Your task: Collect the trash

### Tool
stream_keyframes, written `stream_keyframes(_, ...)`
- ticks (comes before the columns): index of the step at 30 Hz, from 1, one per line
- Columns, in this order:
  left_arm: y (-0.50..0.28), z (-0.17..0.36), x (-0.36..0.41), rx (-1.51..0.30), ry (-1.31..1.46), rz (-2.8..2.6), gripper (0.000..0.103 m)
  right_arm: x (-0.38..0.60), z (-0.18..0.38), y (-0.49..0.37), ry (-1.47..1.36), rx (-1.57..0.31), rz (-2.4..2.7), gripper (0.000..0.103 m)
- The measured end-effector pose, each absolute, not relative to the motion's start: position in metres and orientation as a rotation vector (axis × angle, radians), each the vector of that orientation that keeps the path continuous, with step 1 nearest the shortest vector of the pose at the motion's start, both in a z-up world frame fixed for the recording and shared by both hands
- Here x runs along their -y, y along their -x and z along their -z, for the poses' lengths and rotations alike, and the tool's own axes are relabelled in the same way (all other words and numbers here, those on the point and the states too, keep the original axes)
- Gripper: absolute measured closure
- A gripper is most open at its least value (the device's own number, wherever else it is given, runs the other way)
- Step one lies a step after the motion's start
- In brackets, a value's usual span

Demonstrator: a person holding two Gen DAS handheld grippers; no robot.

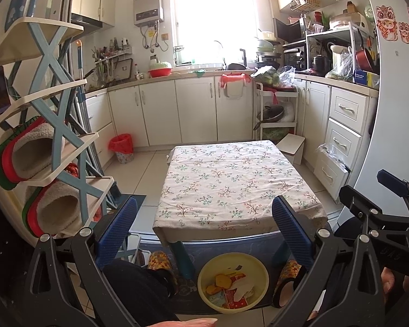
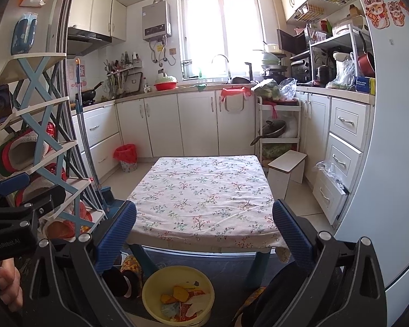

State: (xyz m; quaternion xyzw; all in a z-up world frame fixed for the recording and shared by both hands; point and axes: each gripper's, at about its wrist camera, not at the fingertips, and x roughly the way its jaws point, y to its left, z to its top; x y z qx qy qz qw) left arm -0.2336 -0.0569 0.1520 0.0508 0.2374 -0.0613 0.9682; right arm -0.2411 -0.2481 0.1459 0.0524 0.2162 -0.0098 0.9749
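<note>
A yellow basin (image 1: 261, 269) sits on the floor under the near edge of a low table (image 1: 237, 182) with a floral cloth. It holds trash (image 1: 231, 286): orange peels, red wrappers and white paper. It also shows in the right wrist view (image 2: 152, 286) with its trash (image 2: 184, 302). My left gripper (image 1: 204, 209) is open and empty, held above the basin and the table's near edge. My right gripper (image 2: 204, 212) is open and empty at the same height. Each gripper shows at the edge of the other's view.
A shoe rack (image 1: 57, 136) with slippers stands at the left. A red-lined waste bin (image 1: 122, 147) stands by the cabinets. A small white stool (image 2: 286, 169) is right of the table. My slippered feet (image 1: 161, 267) flank the basin. Kitchen cabinets line the back and right.
</note>
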Motion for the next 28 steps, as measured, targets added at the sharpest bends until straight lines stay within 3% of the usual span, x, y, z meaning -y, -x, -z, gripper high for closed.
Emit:
stream_keyframes(9, 0.2, -0.143, 0.057, -0.549, -0.055, 0.193, 0.008, 0.256, -0.134, 0.213, -0.118, -0.471, 0.033, 0.007)
stream_keyframes(14, 0.164, -0.13, 0.056, -0.551, -0.033, 0.247, 0.008, 0.265, -0.121, 0.157, -0.072, -0.509, 0.048, 0.007)
stream_keyframes(20, 0.076, -0.091, 0.061, -0.654, -0.086, 0.237, 0.008, 0.289, -0.088, 0.047, 0.011, -0.595, 0.099, 0.007)
stream_keyframes(28, -0.088, -0.006, 0.057, -0.757, -0.122, 0.119, 0.008, 0.335, 0.006, -0.108, -0.05, -0.821, 0.133, 0.007)
